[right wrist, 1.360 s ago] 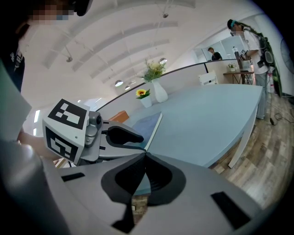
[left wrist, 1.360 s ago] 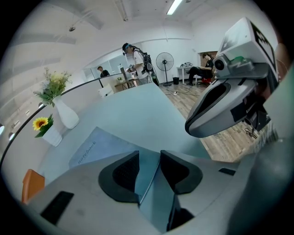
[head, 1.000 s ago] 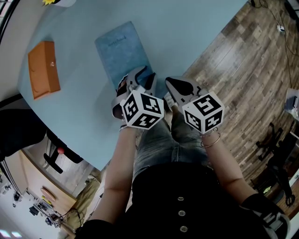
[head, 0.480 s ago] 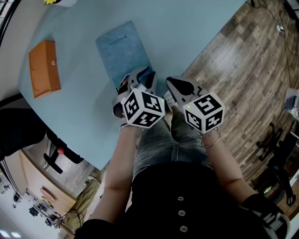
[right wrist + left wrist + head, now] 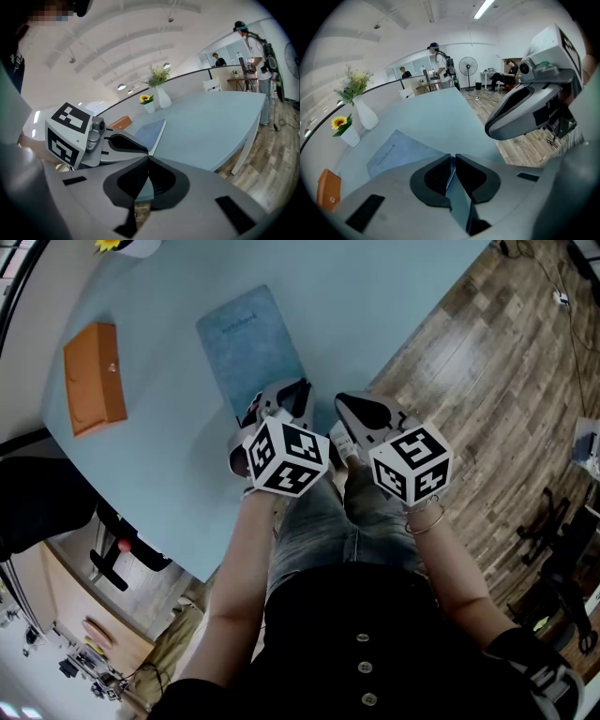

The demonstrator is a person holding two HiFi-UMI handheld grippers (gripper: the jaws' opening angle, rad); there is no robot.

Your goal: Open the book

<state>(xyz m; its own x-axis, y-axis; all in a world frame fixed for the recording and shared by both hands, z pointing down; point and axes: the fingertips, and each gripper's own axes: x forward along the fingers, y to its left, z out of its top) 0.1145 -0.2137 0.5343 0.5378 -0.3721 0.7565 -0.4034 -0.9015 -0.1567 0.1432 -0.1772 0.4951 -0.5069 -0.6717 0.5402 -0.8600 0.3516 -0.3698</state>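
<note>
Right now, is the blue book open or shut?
Shut. The blue book lies flat on the table, its cover down and its title showing on top.

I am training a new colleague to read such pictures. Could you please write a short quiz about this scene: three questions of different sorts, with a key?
1. In the head view, what lies on the table to the left of the notebook?
A. an orange case
B. a black keyboard
C. a red mug
2. True or false: the notebook lies open.
3. Which tool is at the notebook's near edge?

Key
1. A.
2. False; its cover is down.
3. The left tool. Its jaws have just been closing, and the cover's edge is between them.
</note>
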